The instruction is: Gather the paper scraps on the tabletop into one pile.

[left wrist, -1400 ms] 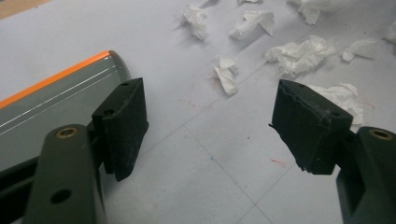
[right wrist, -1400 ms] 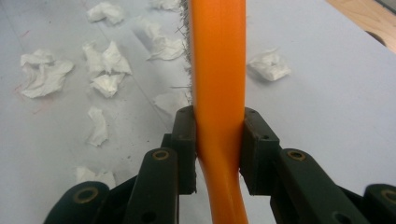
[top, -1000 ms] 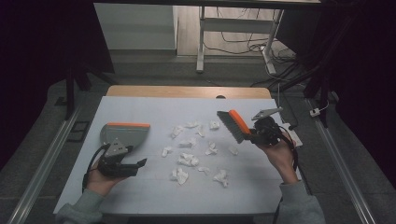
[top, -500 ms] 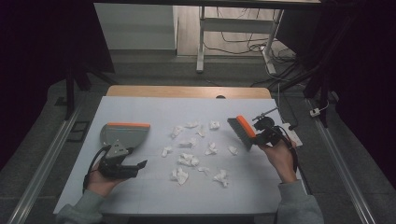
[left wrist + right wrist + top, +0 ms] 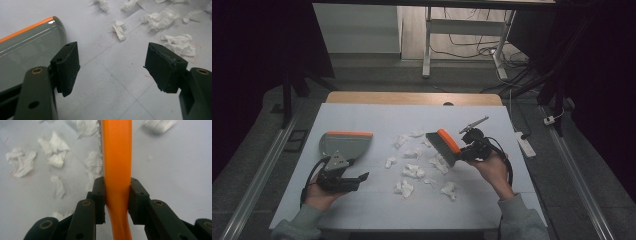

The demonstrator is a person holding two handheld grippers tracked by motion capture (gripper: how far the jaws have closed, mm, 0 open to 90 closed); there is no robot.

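Right gripper [image 5: 466,151] clamped on the orange brush [image 5: 443,147] handle, bristles down among the crumpled paper scraps [image 5: 412,170] at mid-table [image 5: 377,115]. Left gripper [image 5: 349,180] jaws apart, holding nothing, near-left, just near of the grey dustpan [image 5: 343,144] with orange lip, left of the scraps.

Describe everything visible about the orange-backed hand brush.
The orange-backed hand brush has a smooth, plastic-looking orange back and handle with dark grey bristles beneath. The right gripper is shut on its narrow handle, jaws pressing either side. It sits at the right edge of the scattered white paper scraps, bristles angled down among them toward the white tabletop.
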